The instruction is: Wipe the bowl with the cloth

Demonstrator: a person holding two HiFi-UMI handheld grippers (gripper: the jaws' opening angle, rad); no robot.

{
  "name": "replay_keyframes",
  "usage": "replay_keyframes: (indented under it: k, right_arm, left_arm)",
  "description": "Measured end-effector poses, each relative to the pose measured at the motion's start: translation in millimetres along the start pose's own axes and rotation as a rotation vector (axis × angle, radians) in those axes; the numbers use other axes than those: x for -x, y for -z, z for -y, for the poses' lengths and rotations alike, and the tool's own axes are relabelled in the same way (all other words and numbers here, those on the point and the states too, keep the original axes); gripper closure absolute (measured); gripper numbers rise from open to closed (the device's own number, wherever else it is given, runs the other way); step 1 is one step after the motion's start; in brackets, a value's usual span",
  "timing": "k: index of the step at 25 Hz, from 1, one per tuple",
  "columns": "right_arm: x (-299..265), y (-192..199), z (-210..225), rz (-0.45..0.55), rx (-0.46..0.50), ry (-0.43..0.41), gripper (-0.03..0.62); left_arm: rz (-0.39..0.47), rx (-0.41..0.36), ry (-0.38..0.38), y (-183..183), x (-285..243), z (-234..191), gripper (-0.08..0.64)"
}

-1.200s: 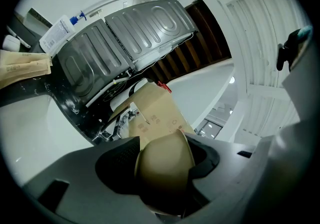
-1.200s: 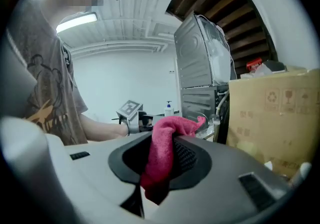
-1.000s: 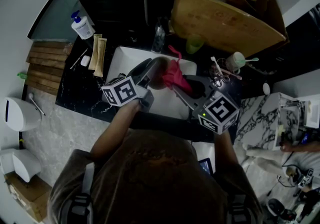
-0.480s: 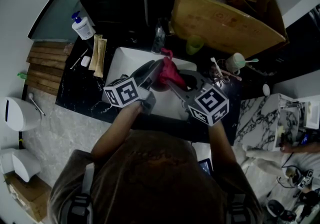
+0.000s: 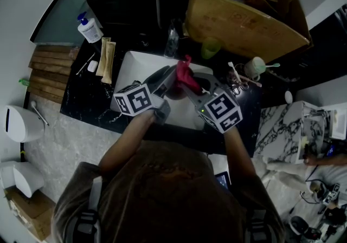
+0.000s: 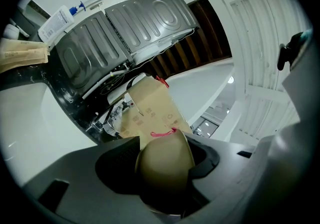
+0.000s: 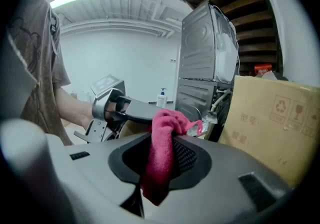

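Observation:
Over the white sink [image 5: 129,62], my left gripper [image 5: 168,77] is shut on a tan bowl [image 6: 165,160], gripping it by the rim and holding it tilted. In the head view the bowl [image 5: 172,89] shows dark and partly hidden between the two grippers. My right gripper [image 5: 187,83] is shut on a pink cloth [image 5: 185,71] that bunches up against the bowl's far edge. The right gripper view has the cloth [image 7: 162,150] hanging between the jaws, with the left gripper [image 7: 116,109] just beyond it.
A large cardboard box [image 5: 244,14] stands behind the sink, with a green cup [image 5: 210,48] before it. A soap pump bottle [image 5: 88,29] and two sachets [image 5: 107,57] lie on the dark counter at left. A mug with utensils [image 5: 255,66] sits at right.
My right gripper has moved left and closer to the left gripper, carrying the pink cloth up against the bowl. The left gripper has barely shifted.

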State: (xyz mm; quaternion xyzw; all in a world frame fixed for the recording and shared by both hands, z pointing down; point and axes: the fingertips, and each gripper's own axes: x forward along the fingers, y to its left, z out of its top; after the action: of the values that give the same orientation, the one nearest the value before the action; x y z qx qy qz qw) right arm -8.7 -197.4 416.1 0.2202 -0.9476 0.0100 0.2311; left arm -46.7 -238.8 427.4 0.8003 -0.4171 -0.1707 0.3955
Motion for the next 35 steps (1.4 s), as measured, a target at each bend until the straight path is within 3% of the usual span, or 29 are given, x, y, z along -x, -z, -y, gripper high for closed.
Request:
replay_keyframes:
  k: [14,35]
  right_arm:
    - [-16.4,19.0,-3.6,-0.127,0.207,0.046,0.503]
    - [-27.2,34.4,-22.0,-0.151,-0.005,-0.053,0.503]
  left_arm:
    - [-0.011,0.038,-0.02,5.2,-3.1,-1.1,0.337]
    - [-0.03,0.03,-0.074,10.8,-6.0,-11.1,0.336]
